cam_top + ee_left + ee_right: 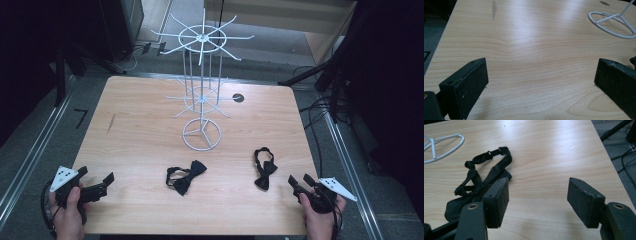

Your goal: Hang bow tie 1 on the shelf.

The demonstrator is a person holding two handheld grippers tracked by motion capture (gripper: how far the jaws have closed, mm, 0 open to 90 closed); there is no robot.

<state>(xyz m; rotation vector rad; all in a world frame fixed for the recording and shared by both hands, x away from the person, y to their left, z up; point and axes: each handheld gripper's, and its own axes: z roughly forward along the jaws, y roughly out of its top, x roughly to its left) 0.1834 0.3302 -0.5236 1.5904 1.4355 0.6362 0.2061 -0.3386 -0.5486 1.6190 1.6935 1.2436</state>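
Both claws rest low at the near edge of the table (150, 115), jaws spread wide with nothing between them. Right claw (301, 182) sits just beside one black bow tie (263, 169), probably lined up for a first grab. Left claw (95, 186) is well apart from the other bow tie (185, 177). White wire rack (201, 90) stands farther back, likely where the ties will hang. In the right gripper view the tie's bow is partly hidden behind a jaw.
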